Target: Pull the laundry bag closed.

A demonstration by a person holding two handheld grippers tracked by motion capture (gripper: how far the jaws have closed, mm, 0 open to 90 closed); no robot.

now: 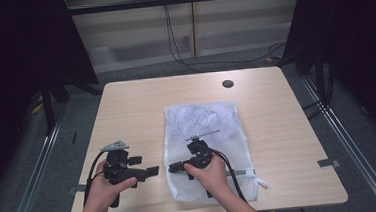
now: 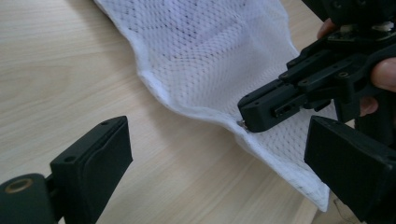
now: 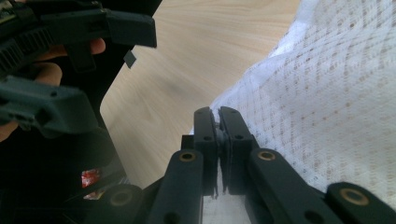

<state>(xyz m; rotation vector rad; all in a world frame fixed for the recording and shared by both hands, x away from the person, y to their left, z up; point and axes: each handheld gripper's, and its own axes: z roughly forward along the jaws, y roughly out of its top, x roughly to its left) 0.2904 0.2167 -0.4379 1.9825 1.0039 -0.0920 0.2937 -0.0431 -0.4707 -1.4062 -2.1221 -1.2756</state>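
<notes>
Right gripper (image 3: 218,116) clamped on the left edge of the white mesh bag (image 1: 205,135), which lies flat mid-table (image 1: 278,130); left gripper (image 1: 148,171) just beside it, jaws apart, holding nothing.

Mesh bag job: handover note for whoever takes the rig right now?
Right tool: shut on the left edge of the white mesh bag, near the corner closest to the person.
Left tool: open, nothing held, over bare table just left of that edge.
Bag lies flat mid-table, pinched edge slightly lifted.
Done: edge gripped.
Left, probably: left tool takes a second hold on the edge; what follows is not clear yet.
</notes>
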